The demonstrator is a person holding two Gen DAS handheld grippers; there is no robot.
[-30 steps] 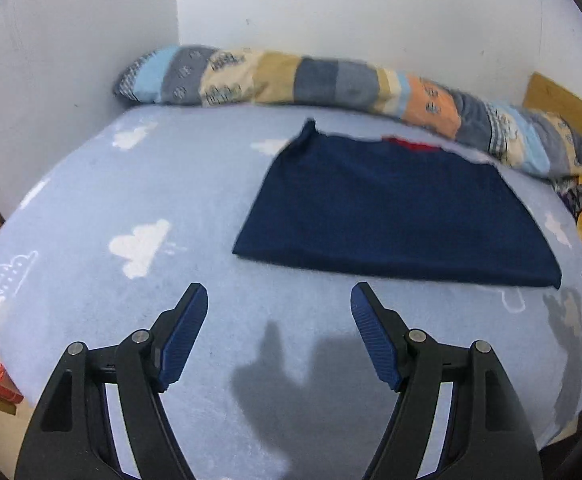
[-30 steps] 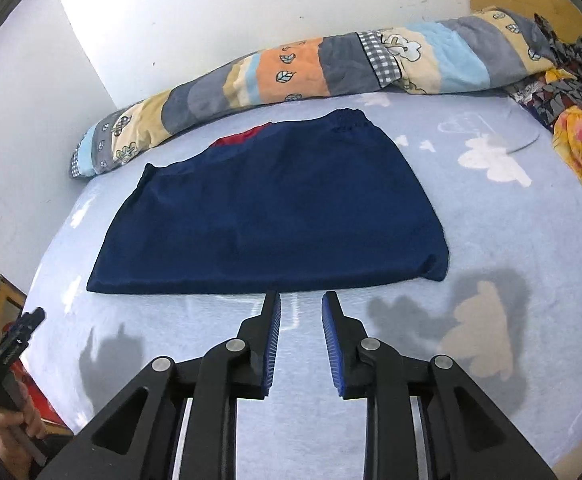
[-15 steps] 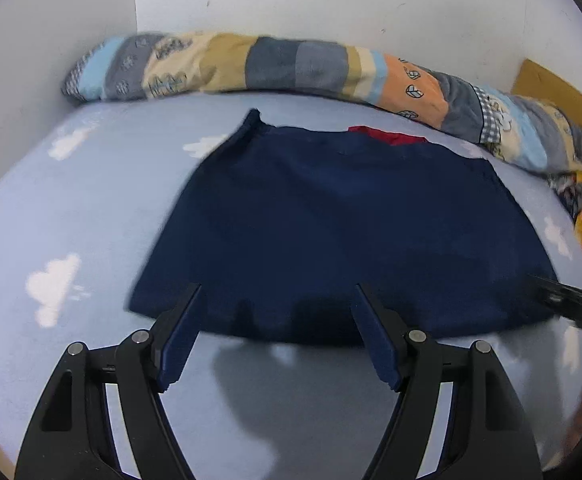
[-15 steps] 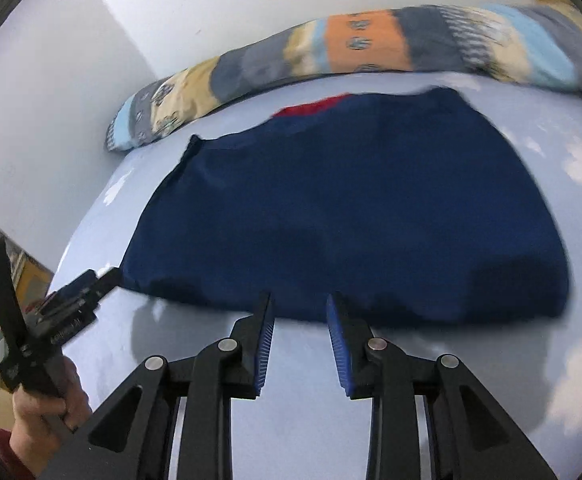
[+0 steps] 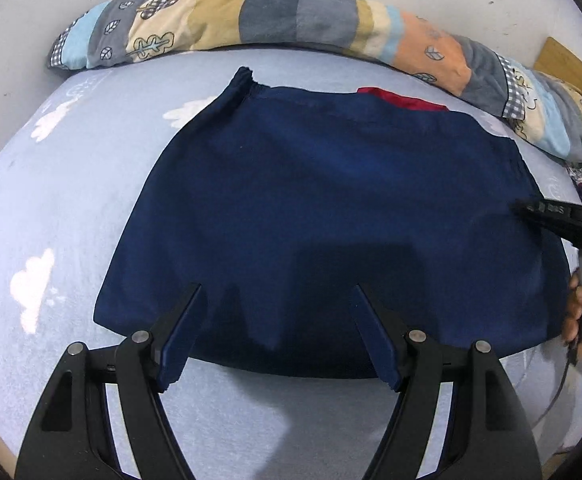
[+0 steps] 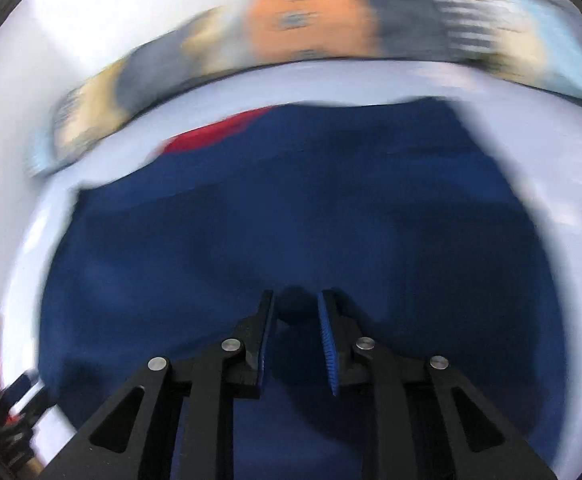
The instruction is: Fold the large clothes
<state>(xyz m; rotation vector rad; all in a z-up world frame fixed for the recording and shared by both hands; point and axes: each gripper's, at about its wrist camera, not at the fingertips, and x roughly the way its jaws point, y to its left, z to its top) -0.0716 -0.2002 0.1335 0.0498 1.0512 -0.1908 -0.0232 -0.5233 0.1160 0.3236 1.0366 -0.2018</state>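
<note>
A navy blue garment [image 5: 331, 208] lies flat on the light blue bed sheet [image 5: 71, 184], with a red patch [image 5: 403, 100] at its far edge. My left gripper [image 5: 277, 320] is open wide and empty, its fingertips over the garment's near hem. My right gripper [image 6: 295, 316] hovers over the middle of the garment [image 6: 291, 220], its jaws a narrow gap apart with nothing between them. The right wrist view is blurred by motion. The right gripper also shows in the left wrist view [image 5: 551, 220], over the garment's right side.
A long patchwork bolster [image 5: 291, 28] lies along the white wall behind the garment. A wooden board [image 5: 575, 68] stands at the far right. The bed's near edge runs just below the left gripper.
Both grippers have moved forward toward the garment. The left now reaches its near hem. The right has gone from in front of the hem to over the cloth.
</note>
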